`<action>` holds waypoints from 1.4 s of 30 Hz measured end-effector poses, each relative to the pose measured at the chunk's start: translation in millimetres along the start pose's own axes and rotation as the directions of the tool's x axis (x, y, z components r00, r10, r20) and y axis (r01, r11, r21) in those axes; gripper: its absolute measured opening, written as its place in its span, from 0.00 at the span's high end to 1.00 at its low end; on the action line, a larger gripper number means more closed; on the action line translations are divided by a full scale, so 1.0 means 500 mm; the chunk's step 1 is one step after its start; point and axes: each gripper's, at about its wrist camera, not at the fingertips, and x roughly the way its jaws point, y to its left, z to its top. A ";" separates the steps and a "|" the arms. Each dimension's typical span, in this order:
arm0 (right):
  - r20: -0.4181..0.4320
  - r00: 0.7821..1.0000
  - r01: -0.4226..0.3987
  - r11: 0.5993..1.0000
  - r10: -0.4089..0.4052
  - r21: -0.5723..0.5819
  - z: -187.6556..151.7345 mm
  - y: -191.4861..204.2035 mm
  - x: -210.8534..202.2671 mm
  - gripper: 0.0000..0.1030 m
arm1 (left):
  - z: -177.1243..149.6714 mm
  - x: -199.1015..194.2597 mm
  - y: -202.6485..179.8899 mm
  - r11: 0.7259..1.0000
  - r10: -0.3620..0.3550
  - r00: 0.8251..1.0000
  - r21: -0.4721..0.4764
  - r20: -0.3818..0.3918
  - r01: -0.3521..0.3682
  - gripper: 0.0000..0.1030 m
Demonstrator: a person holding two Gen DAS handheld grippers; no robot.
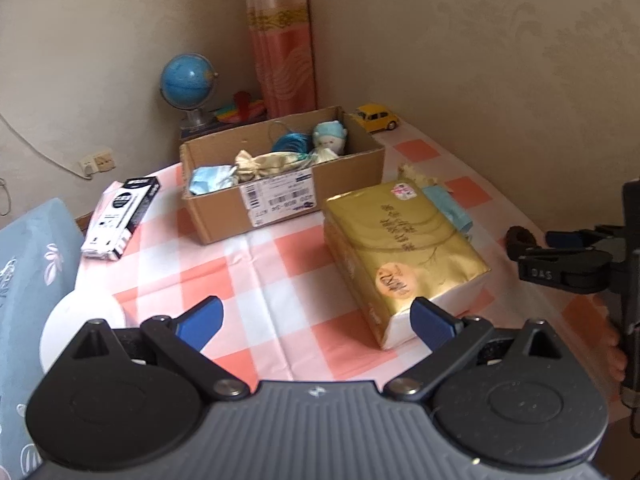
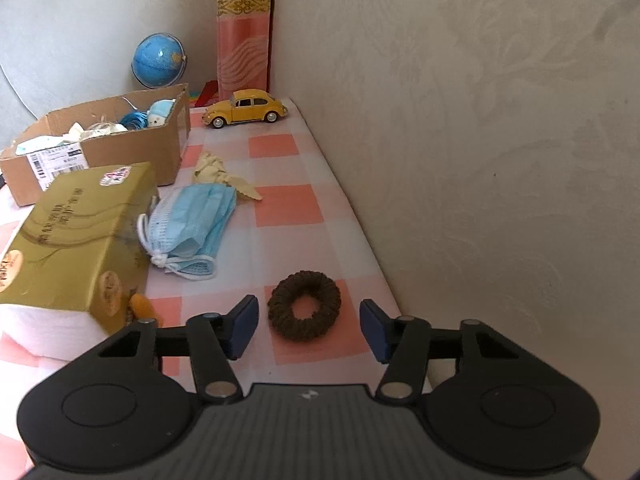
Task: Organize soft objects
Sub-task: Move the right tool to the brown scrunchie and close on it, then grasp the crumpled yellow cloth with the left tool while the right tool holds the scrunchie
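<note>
A brown hair scrunchie (image 2: 305,305) lies on the checked tablecloth just ahead of my open, empty right gripper (image 2: 308,326), partly between its blue fingertips. Beyond it lie blue face masks (image 2: 192,224) and a cream cloth bow (image 2: 224,178). A cardboard box (image 1: 280,200) at the back holds a small doll (image 1: 330,138), a blue coil, a cream pouch and a mask; it also shows in the right wrist view (image 2: 132,152). My left gripper (image 1: 316,322) is open and empty above the cloth, its right fingertip beside a gold tissue pack (image 1: 404,248).
A yellow toy car (image 2: 244,110), a globe (image 1: 188,80) and a rolled curtain stand at the back corner. A black-and-white carton (image 1: 120,220) lies left of the box. A white round object and a blue pillow (image 1: 28,280) are at far left. The wall runs along the right.
</note>
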 end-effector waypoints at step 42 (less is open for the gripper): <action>0.001 0.997 -0.077 0.997 0.077 0.024 -0.036 -0.014 -0.012 0.60 | 0.329 0.306 -0.222 0.967 -0.204 0.940 0.096 -0.275 0.238 0.43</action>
